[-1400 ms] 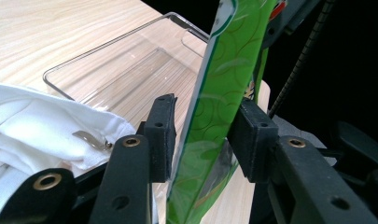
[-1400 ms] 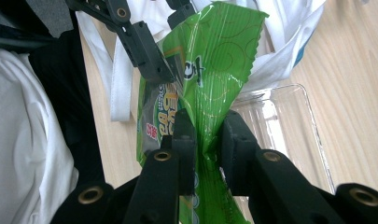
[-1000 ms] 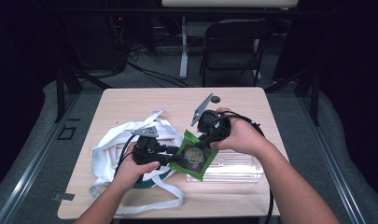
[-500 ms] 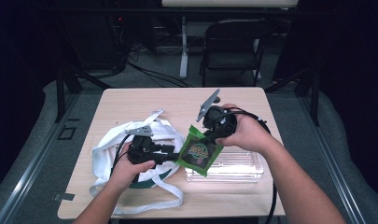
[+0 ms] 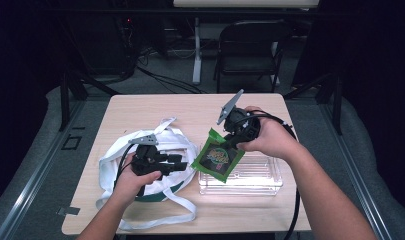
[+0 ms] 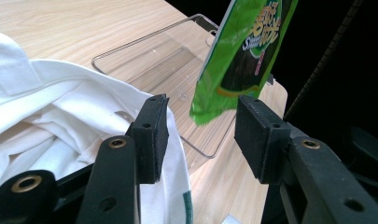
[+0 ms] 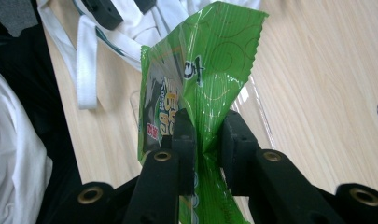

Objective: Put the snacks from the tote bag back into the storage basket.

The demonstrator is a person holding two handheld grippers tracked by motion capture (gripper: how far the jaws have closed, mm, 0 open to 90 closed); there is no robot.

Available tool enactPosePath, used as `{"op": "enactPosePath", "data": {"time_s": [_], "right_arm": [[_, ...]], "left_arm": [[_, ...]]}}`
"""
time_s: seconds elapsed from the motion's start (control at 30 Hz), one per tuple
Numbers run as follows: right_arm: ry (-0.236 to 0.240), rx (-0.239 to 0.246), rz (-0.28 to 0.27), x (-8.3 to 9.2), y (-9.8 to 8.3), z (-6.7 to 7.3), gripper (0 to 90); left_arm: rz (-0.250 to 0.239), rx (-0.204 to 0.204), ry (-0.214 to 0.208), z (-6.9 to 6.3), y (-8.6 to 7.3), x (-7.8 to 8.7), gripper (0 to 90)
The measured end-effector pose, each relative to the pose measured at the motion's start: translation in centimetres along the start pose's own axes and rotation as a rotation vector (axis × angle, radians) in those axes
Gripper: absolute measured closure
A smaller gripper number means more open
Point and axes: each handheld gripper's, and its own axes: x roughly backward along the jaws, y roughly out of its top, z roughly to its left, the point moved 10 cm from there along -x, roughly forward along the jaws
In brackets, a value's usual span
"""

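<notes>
Now | right gripper [image 5: 229, 141] fingers clenched on packet [image 5: 217, 156] | left gripper [image 5: 182, 163] fingers released, frame centre-left | lower packet squarely into tray [image 5: 260, 181], then release.

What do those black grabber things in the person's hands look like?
Both are black. The left gripper and right gripper each have two blocky jaws with flat dark pads and brass-ringed holes. A grey three-cornered plate tops each, and a black cable trails off. Forearms are bare, no sleeves.
</notes>
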Motion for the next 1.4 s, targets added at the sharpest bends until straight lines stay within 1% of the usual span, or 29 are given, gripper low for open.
{"op": "enactPosePath", "data": {"time_s": [0.03,0.17,0.2,0.33,0.47,0.63,0.77,0.9,0.93,1.0,1.03,1.13,1.17,1.3,1.33,1.4], "right_arm": [[-0.003,-0.003,0.004,0.1,-0.1,-0.2,77.4],[-0.016,-0.01,0.004,0.3,-0.4,-0.7,77.4],[-0.019,-0.015,0.005,0.5,-0.6,-1.0,77.4],[-0.033,-0.016,0.012,0.7,-0.9,-1.6,77.4],[-0.055,-0.013,0.033,0.7,-1.1,-2.3,77.3],[-0.078,0.0,0.072,0.1,-1.4,-2.9,77.3],[-0.084,0.016,0.079,-0.4,-1.3,-3.2,77.3],[-0.104,0.032,0.114,-1.0,-1.6,-3.6,77.3],[-0.106,0.034,0.115,-1.2,-1.6,-3.7,77.3],[-0.112,0.043,0.133,-1.5,-1.9,-3.8,77.3],[-0.11,0.044,0.131,-1.8,-1.9,-3.9,77.3],[-0.117,0.047,0.146,-2.2,-2.1,-4.1,77.3],[-0.112,0.052,0.146,-2.7,-2.3,-4.3,77.3],[-0.116,0.07,0.16,-3.4,-2.4,-4.6,77.3],[-0.116,0.066,0.163,-3.5,-2.5,-4.6,77.3],[-0.118,0.085,0.167,-3.8,-2.4,-4.9,77.3]], "left_arm": [[0.004,0.0,0.001,0.0,-0.1,0.1,54.4],[-0.005,0.005,0.009,0.2,0.0,0.4,54.3],[-0.007,0.003,0.012,0.3,-0.1,0.6,54.3],[-0.012,0.008,0.019,0.5,-0.1,0.9,54.3],[-0.024,0.022,0.034,0.9,-0.2,1.4,54.4],[-0.031,0.03,0.042,1.1,-0.3,1.8,54.4],[-0.037,0.035,0.05,1.4,-0.3,2.2,54.4],[-0.046,0.048,0.06,1.6,-0.4,2.6,54.5],[-0.046,0.042,0.064,1.7,-0.4,2.7,54.5],[-0.049,0.048,0.069,1.8,-0.4,2.9,54.6],[-0.053,0.048,0.069,1.8,-0.4,3.0,54.5],[-0.052,0.046,0.075,1.9,-0.5,3.2,54.6],[-0.055,0.053,0.077,2.0,-0.6,3.3,54.6],[-0.055,0.058,0.088,2.2,-0.8,3.5,54.6],[-0.053,0.059,0.092,2.3,-0.8,3.6,54.6],[-0.062,0.065,0.092,2.3,-0.8,3.8,54.6]]}}
